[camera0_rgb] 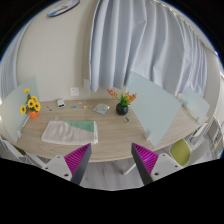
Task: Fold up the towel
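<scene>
Beyond the tongs stands a pale wooden worktop point(105, 135). Behind it, long white curtains point(120, 45) hang in folds, daylight glowing through them. A yellow-green chair point(181, 152) sits at the worktop's right end. The wall point(35, 55) left of the curtains is plain white.

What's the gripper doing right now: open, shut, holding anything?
Gripper: open, holding nothing. Its fingers are apart above the near table edge; the towel lies flat on the table beyond the left finger, untouched.
</scene>
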{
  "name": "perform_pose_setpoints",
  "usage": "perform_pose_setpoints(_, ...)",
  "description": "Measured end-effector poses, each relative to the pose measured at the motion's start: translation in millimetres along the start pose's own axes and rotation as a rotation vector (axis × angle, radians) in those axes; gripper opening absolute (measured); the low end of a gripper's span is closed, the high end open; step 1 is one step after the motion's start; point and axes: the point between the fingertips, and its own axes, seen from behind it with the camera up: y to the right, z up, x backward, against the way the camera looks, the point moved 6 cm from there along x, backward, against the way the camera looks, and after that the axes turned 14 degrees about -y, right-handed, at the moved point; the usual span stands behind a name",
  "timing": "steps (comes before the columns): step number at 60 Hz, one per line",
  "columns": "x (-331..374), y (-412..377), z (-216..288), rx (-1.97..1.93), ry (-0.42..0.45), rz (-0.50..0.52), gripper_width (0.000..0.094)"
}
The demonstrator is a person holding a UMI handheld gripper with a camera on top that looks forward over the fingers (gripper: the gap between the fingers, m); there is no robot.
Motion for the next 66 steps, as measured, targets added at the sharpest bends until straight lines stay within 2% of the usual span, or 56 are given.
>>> perform_pose_setpoints(19, -20.6, -78.5, 2.5, 0.043, -0.026, 0.07, 0.0852)
perform_pose_setpoints(42, -47.8, -288.1, 18.9, 0.16, -0.04, 0.234, 0.0852)
perform_pose_setpoints(55, -80.7, -368.3, 29.8, 0.154, -0.046, 0.218, 0.0854)
perform_pose_setpoints(66, -135.2, -409.3, 37.6, 0.132, -0.031, 0.188, 0.0853)
